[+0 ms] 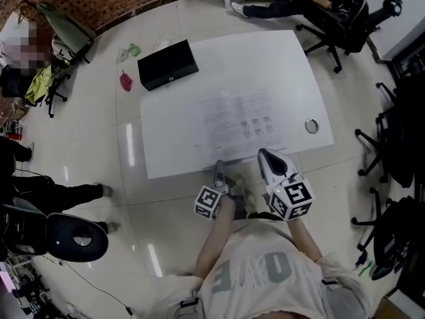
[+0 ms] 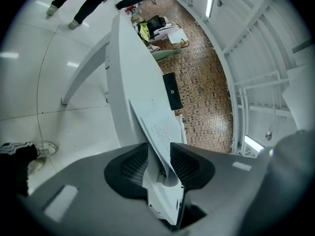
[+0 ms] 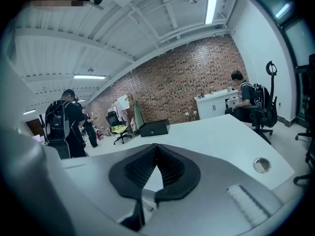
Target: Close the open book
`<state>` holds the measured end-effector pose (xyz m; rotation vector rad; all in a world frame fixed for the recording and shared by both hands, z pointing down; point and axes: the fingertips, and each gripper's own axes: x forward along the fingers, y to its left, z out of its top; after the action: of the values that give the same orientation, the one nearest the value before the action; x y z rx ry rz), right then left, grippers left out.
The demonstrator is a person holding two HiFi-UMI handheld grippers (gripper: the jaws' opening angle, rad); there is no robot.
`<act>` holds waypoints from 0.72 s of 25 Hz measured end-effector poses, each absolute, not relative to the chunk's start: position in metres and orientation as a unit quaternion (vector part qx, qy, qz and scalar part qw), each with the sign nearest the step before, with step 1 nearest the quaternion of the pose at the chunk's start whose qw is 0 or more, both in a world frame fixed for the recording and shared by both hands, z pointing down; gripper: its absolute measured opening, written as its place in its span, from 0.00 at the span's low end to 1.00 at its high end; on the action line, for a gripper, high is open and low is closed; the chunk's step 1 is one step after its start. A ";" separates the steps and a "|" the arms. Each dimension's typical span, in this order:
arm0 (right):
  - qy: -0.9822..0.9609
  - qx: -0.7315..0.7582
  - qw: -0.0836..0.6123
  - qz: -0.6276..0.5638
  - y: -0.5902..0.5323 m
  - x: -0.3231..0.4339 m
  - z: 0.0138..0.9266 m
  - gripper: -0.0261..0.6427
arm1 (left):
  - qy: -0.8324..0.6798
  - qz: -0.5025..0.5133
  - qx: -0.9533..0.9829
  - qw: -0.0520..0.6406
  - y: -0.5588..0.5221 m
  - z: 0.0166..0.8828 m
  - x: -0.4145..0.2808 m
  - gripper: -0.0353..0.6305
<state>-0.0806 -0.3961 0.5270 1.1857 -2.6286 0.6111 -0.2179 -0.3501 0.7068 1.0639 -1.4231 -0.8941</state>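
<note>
Not much done at this point tbh: the thin white open book point(image 1: 239, 119) lay flat, pages up, by the near edge of the white rectangular table point(image 1: 166, 158), so the closing was all left to do. My left gripper point(image 2: 158, 154) had its jaws spread, a printed page edge running between them, unpinched. The right gripper point(image 3: 156, 149) was closed on nothing. Page print was too small to read.

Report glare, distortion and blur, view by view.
Head view: fisheye bows the table edges, light streaks glare on the glossy floor. Left gripper view: rolled sideways, dark vignette, book print sharp. Right gripper view: ceiling strip light blown out, corners dark.
</note>
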 end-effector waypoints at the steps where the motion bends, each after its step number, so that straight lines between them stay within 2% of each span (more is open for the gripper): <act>1: -0.888 0.401 0.099 0.205 -0.397 -0.081 0.528 0.05 | -0.595 -0.386 0.444 0.548 -0.352 0.707 -0.217 0.28; 8: -0.887 0.402 0.104 0.204 -0.391 -0.077 0.532 0.05 | -0.593 -0.401 0.438 0.543 -0.350 0.710 -0.213 0.26; 13: -0.886 0.402 0.110 0.205 -0.400 -0.079 0.534 0.05 | -0.619 -0.366 0.452 0.528 -0.357 0.713 -0.217 0.13; 18: -0.886 0.402 0.104 0.205 -0.395 -0.079 0.534 0.05 | -0.634 -0.336 0.489 0.496 -0.358 0.700 -0.217 0.12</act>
<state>-0.0786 -0.3951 0.5341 1.1859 -2.6140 0.6040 -0.2169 -0.3578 0.7003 1.1844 -1.5351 -0.8132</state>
